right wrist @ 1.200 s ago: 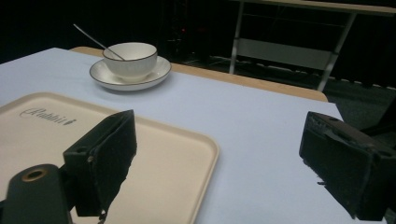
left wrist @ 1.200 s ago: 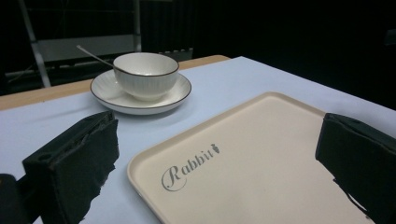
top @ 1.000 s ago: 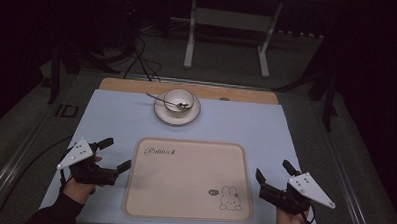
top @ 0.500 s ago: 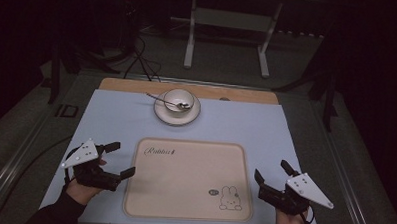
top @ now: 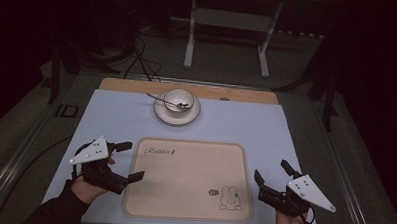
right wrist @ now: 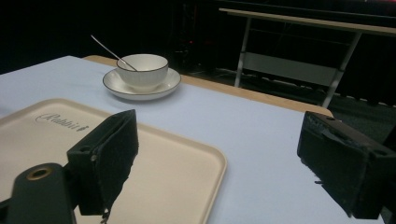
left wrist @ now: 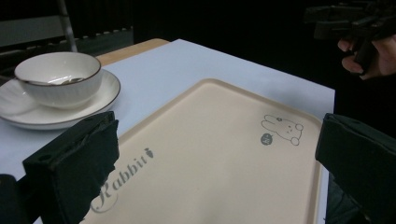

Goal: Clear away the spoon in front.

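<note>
A beige tray (top: 184,176) printed with "Rabbit" and a bunny lies in the middle of the pale blue table cover. Beyond it, a white bowl (top: 179,99) stands on a saucer (top: 161,113) with a spoon (top: 157,97) resting in it. My left gripper (top: 133,161) is open at the tray's left edge, with its near jaw tip just over the rim. Off the tray's near right corner, my right gripper (top: 271,169) is open and holds nothing. The left gripper view looks across the tray (left wrist: 210,154) to the bowl (left wrist: 58,79). In the right gripper view, bowl (right wrist: 142,70) and spoon (right wrist: 107,49) lie ahead.
A strip of wooden tabletop (top: 237,93) shows beyond the blue cover. Behind the table stand a white metal frame (top: 227,23) and cables (top: 138,55) on the dark floor. In the left gripper view the other hand and its gripper (left wrist: 355,23) sit at the upper right.
My left gripper has drifted right towards the tray's left edge. The right gripper has barely shifted. Bowl, saucer, spoon and tray have stayed put.
</note>
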{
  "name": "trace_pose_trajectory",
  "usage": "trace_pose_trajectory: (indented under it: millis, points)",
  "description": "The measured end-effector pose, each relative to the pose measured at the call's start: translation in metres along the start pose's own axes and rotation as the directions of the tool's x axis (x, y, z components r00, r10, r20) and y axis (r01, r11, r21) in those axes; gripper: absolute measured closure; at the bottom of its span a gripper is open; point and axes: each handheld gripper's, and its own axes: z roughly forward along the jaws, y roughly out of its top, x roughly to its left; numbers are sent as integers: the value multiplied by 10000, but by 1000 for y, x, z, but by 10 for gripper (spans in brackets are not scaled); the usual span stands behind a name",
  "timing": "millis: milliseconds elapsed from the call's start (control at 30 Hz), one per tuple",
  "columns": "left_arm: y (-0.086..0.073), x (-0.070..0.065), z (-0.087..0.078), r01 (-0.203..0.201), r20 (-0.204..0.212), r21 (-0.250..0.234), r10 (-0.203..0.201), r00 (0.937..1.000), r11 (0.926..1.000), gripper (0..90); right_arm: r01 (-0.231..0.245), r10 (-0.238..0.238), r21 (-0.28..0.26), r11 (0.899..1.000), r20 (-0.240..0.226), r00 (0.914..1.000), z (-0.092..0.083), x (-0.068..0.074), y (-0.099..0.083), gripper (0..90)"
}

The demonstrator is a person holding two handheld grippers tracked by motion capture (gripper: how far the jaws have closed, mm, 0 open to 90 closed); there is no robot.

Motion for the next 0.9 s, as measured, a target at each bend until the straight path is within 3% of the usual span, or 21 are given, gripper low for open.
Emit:
trace_pose_trajectory:
  millis: [300,567,900]
  points:
    - [22,-2,11,-276,262,12,276,9993,9996,8,-24,24,61,10000,-80,10000,1,0,0,121]
    - [41,4,17,-454,-8,-178,454,9990,9988,13,35,-34,87,10000,-145,9999,1,1,0,121]
    - [56,15,22,-379,-321,-333,369,9988,9987,34,103,-103,22,9999,-216,9997,0,2,0,120]
